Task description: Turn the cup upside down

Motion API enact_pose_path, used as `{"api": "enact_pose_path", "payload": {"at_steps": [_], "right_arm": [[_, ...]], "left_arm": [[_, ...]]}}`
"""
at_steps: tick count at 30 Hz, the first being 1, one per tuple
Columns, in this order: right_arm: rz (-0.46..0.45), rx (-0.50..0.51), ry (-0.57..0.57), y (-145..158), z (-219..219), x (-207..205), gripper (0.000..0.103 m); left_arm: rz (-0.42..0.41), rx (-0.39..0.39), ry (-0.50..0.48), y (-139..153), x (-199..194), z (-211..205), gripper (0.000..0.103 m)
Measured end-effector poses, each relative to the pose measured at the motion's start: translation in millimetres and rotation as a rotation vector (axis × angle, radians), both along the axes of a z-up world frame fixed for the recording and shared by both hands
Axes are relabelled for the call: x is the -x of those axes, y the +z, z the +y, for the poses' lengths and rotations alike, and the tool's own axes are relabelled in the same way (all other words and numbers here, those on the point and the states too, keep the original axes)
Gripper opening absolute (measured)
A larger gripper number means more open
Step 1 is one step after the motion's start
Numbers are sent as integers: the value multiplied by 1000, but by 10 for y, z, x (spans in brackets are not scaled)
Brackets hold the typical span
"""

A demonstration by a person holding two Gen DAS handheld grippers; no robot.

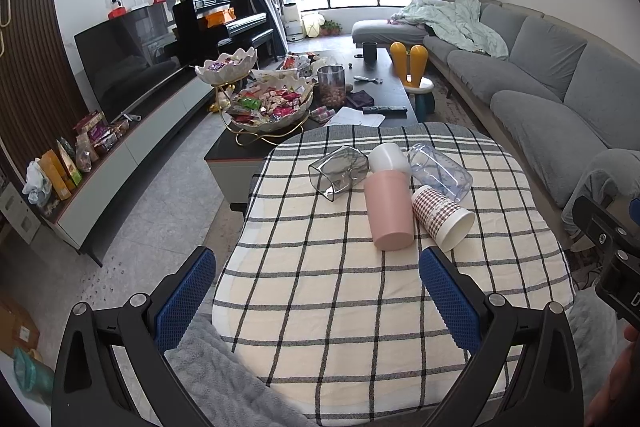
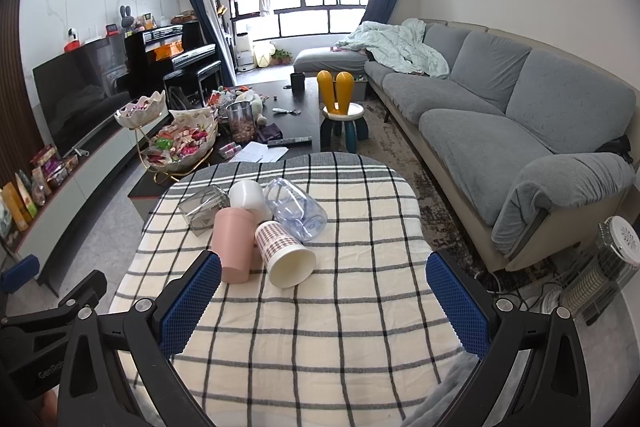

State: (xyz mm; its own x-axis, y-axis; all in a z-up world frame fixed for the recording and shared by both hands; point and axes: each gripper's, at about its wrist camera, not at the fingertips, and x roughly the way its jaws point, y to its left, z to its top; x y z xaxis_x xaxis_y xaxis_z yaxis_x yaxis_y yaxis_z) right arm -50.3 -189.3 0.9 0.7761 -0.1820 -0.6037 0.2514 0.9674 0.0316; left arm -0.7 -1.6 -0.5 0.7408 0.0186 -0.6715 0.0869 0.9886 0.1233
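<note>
Several cups lie on their sides in a cluster on the checked cloth (image 1: 340, 287): a pink cup (image 1: 388, 211) (image 2: 230, 247), a houndstooth paper cup (image 1: 442, 219) (image 2: 284, 253), a white cup (image 1: 388, 157) (image 2: 248, 197), a clear bluish bottle-like cup (image 1: 440, 173) (image 2: 296, 209) and a smoky square glass (image 1: 338, 173) (image 2: 202, 209). My left gripper (image 1: 318, 295) is open and empty, short of the pink cup. My right gripper (image 2: 324, 301) is open and empty, just short of the paper cup.
A dark coffee table (image 1: 384, 87) with snack bowls (image 1: 272, 107), a jar and a remote stands beyond the cloth. A grey sofa (image 2: 500, 115) runs along the right. A TV (image 1: 124, 55) and cabinet are on the left. A yellow-eared stool (image 2: 344, 115) stands between them.
</note>
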Motion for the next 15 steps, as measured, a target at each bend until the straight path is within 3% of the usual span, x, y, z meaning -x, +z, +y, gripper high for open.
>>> {"api": "enact_pose_path", "payload": {"at_steps": [15], "right_arm": [[21,5,15,-64,28,-175,103]], "left_arm": [[5,-5,6,-26,-25,34,103]]}}
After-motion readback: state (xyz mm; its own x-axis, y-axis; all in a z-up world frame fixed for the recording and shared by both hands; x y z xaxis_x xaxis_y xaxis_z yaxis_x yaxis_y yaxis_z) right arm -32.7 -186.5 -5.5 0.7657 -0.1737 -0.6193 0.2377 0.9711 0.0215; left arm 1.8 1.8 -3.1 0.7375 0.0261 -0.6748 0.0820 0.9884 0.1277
